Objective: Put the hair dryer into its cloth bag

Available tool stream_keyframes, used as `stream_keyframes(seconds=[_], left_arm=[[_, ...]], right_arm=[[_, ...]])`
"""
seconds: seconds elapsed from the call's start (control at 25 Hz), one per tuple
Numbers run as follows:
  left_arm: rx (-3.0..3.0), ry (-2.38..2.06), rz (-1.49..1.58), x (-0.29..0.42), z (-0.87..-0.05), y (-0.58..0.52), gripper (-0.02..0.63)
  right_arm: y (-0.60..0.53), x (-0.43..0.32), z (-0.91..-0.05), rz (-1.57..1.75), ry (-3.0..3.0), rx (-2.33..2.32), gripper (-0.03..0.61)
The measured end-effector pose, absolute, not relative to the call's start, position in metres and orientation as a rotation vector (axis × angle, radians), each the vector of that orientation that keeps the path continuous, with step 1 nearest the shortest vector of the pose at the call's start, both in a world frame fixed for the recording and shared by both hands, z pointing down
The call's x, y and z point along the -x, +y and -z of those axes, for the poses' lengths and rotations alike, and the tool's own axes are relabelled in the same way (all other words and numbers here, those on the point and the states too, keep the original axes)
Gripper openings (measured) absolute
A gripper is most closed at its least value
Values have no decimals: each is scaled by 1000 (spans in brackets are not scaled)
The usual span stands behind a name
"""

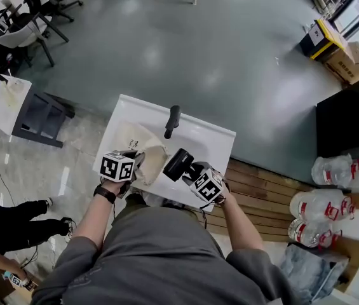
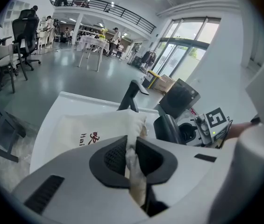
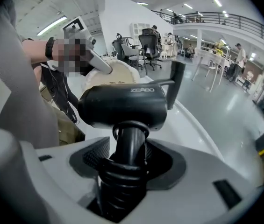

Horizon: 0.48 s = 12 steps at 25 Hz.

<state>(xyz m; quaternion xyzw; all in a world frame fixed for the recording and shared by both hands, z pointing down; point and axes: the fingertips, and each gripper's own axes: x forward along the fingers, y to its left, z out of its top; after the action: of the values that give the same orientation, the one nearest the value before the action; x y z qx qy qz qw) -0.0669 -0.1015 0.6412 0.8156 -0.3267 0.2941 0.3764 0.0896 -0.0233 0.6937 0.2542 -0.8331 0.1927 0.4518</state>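
**Claws.** The left claw (image 2: 131,154) stands narrow, its pads pinching a fold of the cloth bag (image 2: 99,127) at the bag's near edge. The right claw (image 3: 129,160) stands wide and grips the handle of the hair dryer (image 3: 122,107). The dryer's black barrel lies crosswise above the jaws.

**Task item.** The hair dryer is outside the bag. It is held over the near right part of the surface (image 1: 208,138), just beside the bag.

**Hidden or unclear.**
- The lower end of the dryer handle runs down between the right jaws and out of sight. A ribbed or coiled black section surrounds it there, and what it is cannot be told.
- The pinched edge of the bag is covered by the left jaws, so whether its mouth is open cannot be told.
- The person's torso (image 1: 160,253) covers the near edge of the surface.
- A slim black object (image 1: 172,121) lies on the far part of the surface, unidentified.

**Surface and room.** The surface is white. It stands on a grey floor (image 1: 185,49) in an open hall, with office chairs (image 1: 30,8) at the far left.

**Count.**
- Two claws.
- One hair dryer.
- One cloth bag.
- One black object.
- Three water bottles (image 1: 319,205) at the right.
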Motion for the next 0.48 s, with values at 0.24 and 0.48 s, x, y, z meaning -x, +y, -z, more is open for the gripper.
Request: stream_keyframes(seconds=[0.24,0.48], left_arm=[[-2102,-813,-762,59,-640,-95,21],[-2116,-777,-771,50,-640,-87,21]], right_arm=[[-14,-55,-679,-332,-2063,-509,236],[-7,-31,-684,-245,-2020,-383,236]])
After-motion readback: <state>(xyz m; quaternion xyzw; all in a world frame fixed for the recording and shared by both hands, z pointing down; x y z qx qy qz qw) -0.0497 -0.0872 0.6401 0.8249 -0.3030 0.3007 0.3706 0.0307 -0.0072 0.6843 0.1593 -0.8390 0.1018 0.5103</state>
